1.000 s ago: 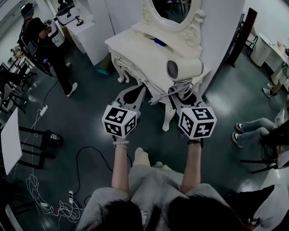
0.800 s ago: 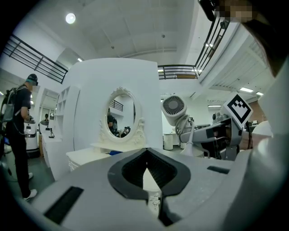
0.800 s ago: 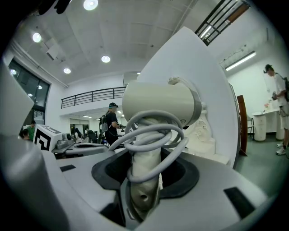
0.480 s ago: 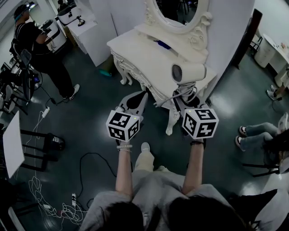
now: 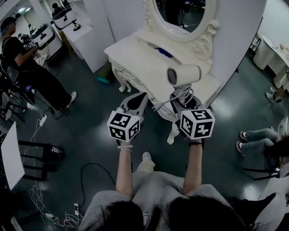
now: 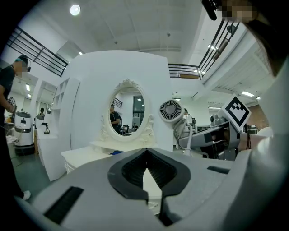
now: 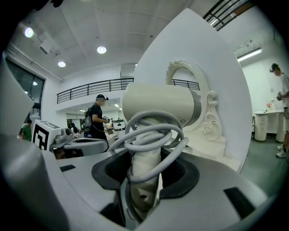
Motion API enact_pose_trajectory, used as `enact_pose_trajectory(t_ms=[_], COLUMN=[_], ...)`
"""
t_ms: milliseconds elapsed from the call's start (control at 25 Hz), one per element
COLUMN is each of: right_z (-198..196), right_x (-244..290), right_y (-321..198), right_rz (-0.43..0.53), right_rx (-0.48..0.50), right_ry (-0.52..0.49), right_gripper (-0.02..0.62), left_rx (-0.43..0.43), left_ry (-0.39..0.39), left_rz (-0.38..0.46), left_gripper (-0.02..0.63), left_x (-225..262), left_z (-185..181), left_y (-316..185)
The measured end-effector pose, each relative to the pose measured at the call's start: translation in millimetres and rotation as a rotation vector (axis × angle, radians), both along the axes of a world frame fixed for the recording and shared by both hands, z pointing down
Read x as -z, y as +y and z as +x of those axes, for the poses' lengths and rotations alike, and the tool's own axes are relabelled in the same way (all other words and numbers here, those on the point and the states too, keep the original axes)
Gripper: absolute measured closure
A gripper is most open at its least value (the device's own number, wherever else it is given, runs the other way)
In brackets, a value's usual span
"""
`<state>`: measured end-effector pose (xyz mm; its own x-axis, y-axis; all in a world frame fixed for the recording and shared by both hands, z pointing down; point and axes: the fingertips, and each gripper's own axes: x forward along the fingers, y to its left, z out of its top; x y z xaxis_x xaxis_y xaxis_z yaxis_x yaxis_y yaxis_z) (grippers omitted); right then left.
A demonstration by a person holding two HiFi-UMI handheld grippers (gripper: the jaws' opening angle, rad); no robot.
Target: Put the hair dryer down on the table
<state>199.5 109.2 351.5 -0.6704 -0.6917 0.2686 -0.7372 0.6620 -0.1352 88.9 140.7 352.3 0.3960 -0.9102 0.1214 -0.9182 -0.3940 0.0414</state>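
Note:
A white hair dryer (image 5: 183, 74) with its grey cord coiled round the handle is upright in my right gripper (image 5: 183, 97), which is shut on the handle. The dryer hangs over the right front part of the white dressing table (image 5: 135, 49), barrel level and grille facing left. In the right gripper view the handle and cord (image 7: 146, 149) fill the gap between the jaws of the right gripper (image 7: 144, 176). My left gripper (image 5: 140, 97) is shut and empty, just left of the dryer, at the table's front edge. The left gripper view shows the dryer (image 6: 170, 110) to the right.
An oval mirror (image 5: 180, 9) in a carved frame stands at the table's back. A small blue object (image 5: 165, 52) lies on the tabletop. A person (image 5: 27, 67) stands far left by a white cabinet (image 5: 86, 40). Someone's legs (image 5: 259, 135) are at right. Cables (image 5: 45, 212) lie on the floor.
Both grippers and the dryer keep nearly the same place in view, while the table has come slightly closer under them. The person at the left has stepped further left.

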Motion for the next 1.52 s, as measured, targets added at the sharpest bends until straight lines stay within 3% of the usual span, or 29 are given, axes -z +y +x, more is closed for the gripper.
enact_pose_trajectory(t_ms=[480, 1080, 1520], right_z=[-81, -154, -207], right_x=[-14, -49, -55], right_y=[-73, -152, -242], right_rz=[-0.03, -0.101, -0.137], right_rx=[-0.02, -0.002, 0.006], right_ry=[-0.002, -0.015, -0.007], right_gripper=[0.411, 0.411, 0.411], left_rx=[-0.043, -0.002, -0.002], left_ry=[0.012, 0.019, 0.033], left_rz=[-0.005, -0.057, -0.082], left_gripper=[0.601, 0.601, 0.601], left_x=[-9, -46, -48], left_z=[-78, -152, -205], left_y=[-74, -142, -234])
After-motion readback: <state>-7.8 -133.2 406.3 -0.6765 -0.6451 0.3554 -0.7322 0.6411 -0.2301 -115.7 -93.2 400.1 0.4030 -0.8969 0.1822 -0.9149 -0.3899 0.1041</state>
